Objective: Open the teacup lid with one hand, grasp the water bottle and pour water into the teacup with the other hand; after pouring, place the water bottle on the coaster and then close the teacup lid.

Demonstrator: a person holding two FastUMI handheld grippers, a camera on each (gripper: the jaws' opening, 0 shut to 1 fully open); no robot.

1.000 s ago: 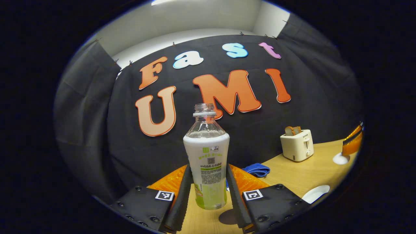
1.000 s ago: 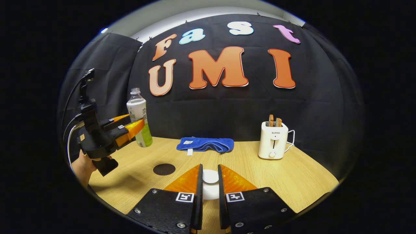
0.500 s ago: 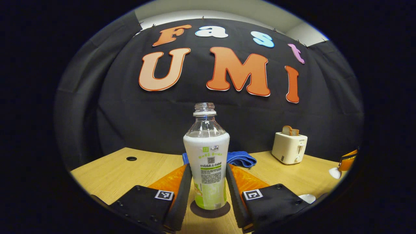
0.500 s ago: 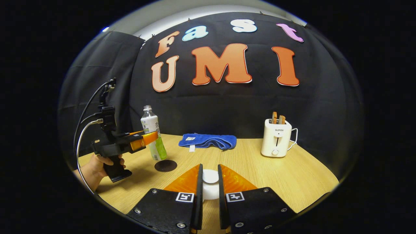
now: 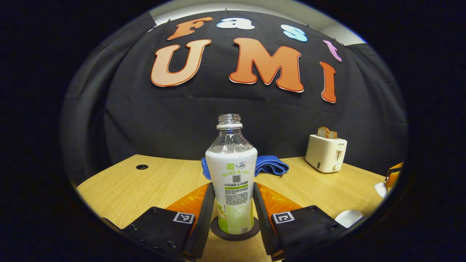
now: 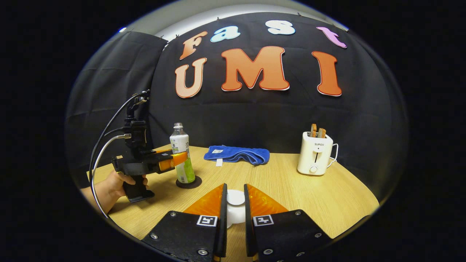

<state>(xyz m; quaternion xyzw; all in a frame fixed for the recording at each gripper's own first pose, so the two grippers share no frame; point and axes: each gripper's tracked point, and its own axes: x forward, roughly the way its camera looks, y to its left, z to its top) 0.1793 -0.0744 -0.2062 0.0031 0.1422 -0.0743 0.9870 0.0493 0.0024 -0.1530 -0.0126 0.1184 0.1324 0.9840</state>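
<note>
Setting the water bottle (image 5: 233, 182) down is the step in hand, and we judge it nearly done: seen from the left gripper view, the bottle stands upright with its base on the dark round coaster (image 5: 251, 233), gripped low on its label between both fingers of our left gripper (image 5: 233, 207), which are closed against its sides. To finish well, we should let the base settle flat before spreading the fingers evenly, then draw straight back so neither finger clips the uncapped bottle and tips it. In the right gripper view, our right gripper (image 6: 235, 209) is closed narrowly on the white teacup lid (image 6: 235, 198), both fingers against its knob; the lid goes back on only after the bottle is free. At the lower right edge of the left gripper view a white round thing (image 5: 348, 217) lies on the surface, likely the teacup, though it is too cropped to tell. The surface (image 6: 284, 185) is pale wood grain, with a small dark hole (image 5: 142, 167) near its far left. Farther back lie a folded blue cloth (image 6: 236, 154) and a cream toaster (image 6: 315, 158) with bread in its slots, before the black booth wall.
</note>
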